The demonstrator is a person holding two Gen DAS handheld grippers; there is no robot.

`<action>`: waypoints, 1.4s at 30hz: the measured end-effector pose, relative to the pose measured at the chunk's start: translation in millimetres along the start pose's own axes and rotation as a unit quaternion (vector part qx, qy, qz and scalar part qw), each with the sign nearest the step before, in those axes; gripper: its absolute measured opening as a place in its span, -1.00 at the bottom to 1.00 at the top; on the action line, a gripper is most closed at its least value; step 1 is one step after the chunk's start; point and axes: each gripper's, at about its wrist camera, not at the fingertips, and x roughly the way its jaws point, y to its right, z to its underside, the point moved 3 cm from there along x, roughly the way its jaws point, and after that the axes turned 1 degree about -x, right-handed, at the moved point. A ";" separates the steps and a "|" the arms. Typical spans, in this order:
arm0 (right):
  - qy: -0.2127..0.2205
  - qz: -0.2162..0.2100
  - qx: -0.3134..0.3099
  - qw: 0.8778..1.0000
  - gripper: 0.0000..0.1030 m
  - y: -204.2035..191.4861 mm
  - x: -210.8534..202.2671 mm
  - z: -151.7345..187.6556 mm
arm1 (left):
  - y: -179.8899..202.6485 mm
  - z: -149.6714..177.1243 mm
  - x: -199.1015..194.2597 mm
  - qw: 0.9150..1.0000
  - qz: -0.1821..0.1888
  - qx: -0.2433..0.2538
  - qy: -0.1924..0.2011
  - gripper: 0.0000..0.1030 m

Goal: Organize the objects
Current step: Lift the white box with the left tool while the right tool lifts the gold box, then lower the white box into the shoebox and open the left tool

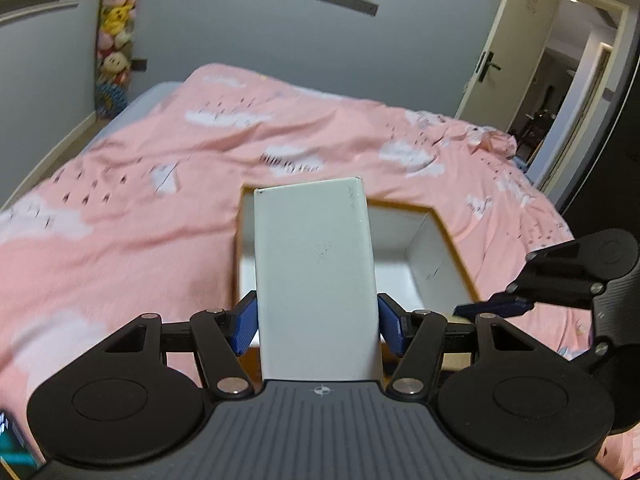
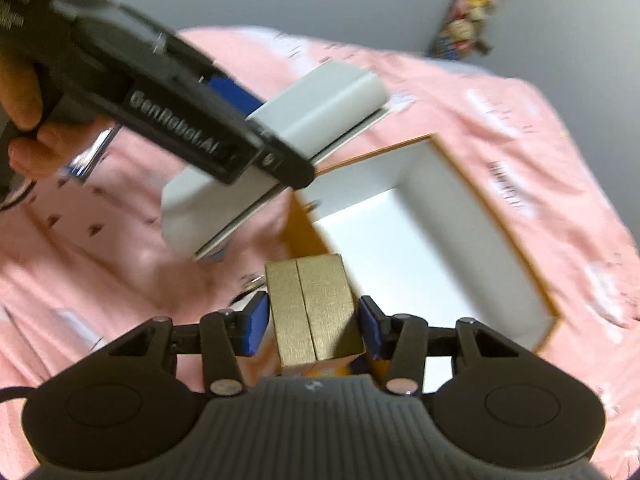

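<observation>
Left gripper (image 1: 317, 322) clenched on white box (image 1: 314, 276), held above open tray (image 1: 448, 236) on pink bedspread (image 1: 120, 208). Right gripper (image 2: 313, 330) grasping gold box (image 2: 314, 312) near tray's near edge. Risk: your two loads collide over tray; soft bedding lets tray tip.

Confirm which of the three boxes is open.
The big orange-rimmed box lying on the pink blanket, white inside, nothing visible in it. The white box in the left claw and gold box in the right claw are closed.

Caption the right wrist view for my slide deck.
Right claw grips a gold rectangular box above the open orange-edged white carton.
</observation>
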 end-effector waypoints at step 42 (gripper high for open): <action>-0.029 0.029 0.177 0.983 -0.04 89.4 126.7 6.7 | 19.2 13.3 188.4 0.967 -0.163 0.141 -0.134 0.35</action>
